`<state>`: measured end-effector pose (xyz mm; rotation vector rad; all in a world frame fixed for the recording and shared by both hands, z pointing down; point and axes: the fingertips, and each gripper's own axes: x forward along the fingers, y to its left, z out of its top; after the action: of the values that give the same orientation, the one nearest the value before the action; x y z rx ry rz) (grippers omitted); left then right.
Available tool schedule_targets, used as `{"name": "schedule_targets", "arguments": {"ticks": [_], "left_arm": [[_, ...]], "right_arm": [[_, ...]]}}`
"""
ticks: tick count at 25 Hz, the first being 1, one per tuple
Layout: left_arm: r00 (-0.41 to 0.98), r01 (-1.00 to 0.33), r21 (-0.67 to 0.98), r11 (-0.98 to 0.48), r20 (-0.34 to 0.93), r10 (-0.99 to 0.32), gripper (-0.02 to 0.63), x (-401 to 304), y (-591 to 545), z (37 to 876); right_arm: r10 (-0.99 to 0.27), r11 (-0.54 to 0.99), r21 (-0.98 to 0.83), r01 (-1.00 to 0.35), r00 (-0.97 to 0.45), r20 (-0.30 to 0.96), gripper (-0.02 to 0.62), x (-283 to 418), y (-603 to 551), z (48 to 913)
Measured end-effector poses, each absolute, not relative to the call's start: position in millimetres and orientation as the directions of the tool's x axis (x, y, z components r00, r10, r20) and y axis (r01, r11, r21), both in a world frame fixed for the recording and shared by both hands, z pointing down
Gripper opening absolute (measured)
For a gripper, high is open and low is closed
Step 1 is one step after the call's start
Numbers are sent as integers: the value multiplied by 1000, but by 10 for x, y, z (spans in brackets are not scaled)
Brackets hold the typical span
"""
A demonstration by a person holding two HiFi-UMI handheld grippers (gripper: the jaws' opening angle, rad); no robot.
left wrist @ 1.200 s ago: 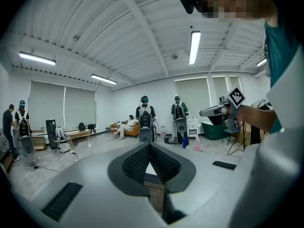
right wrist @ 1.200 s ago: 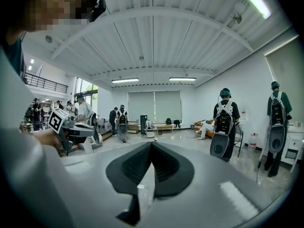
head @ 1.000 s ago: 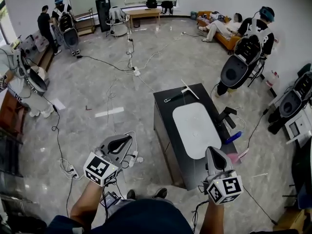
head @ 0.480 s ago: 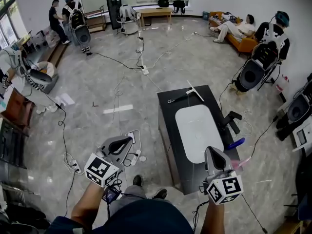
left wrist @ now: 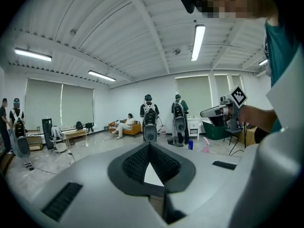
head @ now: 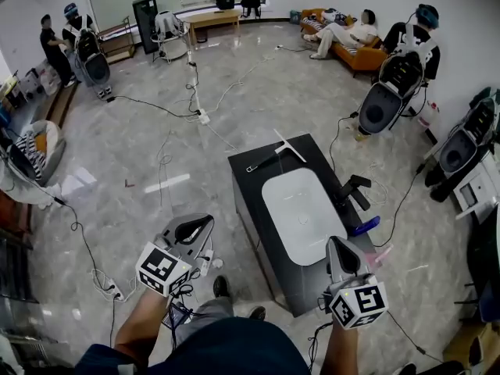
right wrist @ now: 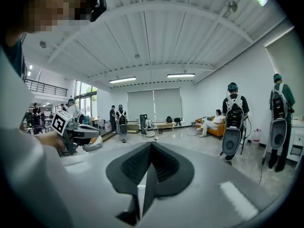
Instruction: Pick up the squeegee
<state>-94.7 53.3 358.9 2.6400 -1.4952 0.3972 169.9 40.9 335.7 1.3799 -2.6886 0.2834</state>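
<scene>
The squeegee [head: 275, 154], a black handle with a pale long blade, lies on the far end of a black table [head: 248, 184]. A white oval tray [head: 301, 214] fills the middle of the table. My left gripper [head: 205, 222] hangs over the floor to the left of the table's near end, with its jaws shut and nothing in them. My right gripper [head: 336, 244] hovers over the table's near right corner, also shut and empty. Both are far from the squeegee. In the left gripper view the left gripper [left wrist: 149, 145] shows its pads meeting, as does the right gripper [right wrist: 152, 144] in its own view.
A blue bottle [head: 362, 226], a pink sprayer [head: 383, 255] and a black stand [head: 351, 190] sit by the table's right side. Cables and a power strip [head: 205, 262] cross the floor at left. People with backpack rigs [head: 391, 84] stand around the room.
The table now sits further left in the head view and the person's feet have shifted. Both grippers drifted sideways with the body and stayed shut.
</scene>
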Motion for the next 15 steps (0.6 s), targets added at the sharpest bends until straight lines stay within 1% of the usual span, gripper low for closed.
{"name": "schedule_targets", "arguments": {"ticks": [4, 15], "left_arm": [[533, -827, -56, -559, 235, -813, 6, -1092, 166, 3495], [602, -779, -46, -625, 221, -767, 6, -1625, -555, 3536]], "right_arm": [[-822, 532, -104, -841, -542, 175, 9, 1541, 207, 3309], [-866, 458, -80, -885, -465, 182, 11, 1030, -300, 3315]]}}
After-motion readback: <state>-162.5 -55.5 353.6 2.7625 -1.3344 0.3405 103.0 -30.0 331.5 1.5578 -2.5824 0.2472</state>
